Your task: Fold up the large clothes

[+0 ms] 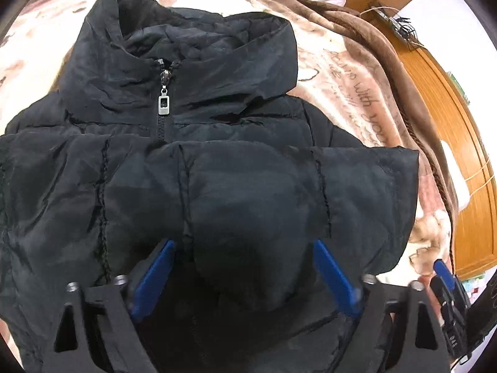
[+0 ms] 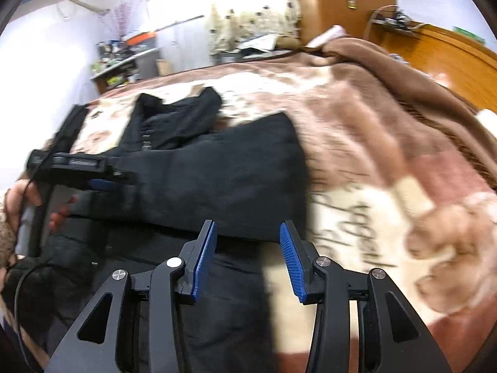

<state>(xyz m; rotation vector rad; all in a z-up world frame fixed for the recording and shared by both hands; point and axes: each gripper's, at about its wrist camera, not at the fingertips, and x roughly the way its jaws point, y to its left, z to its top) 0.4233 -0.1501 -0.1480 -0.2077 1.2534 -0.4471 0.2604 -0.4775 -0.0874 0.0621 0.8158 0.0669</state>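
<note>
Here, jacket: a black puffer jacket (image 1: 217,155) is laid zipped on the brown-and-cream blanket (image 1: 357,93), a sleeve folded across its front.
Left gripper (image 1: 243,275): blue pads are spread wide around a puffed fold, not clamped.
Right gripper (image 2: 247,259): fingers are parted over the jacket's edge, nothing gripped.
Zipper pull (image 1: 164,104): seen at the collar.

a: what's lying over the bed?
b: a brown and cream blanket (image 2: 388,130) with printed writing.
a: and behind it?
b: a wooden headboard (image 2: 450,59), white walls (image 2: 46,40), a cluttered shelf (image 2: 124,59); daylight is glowing through a patterned curtain (image 2: 248,15).
</note>
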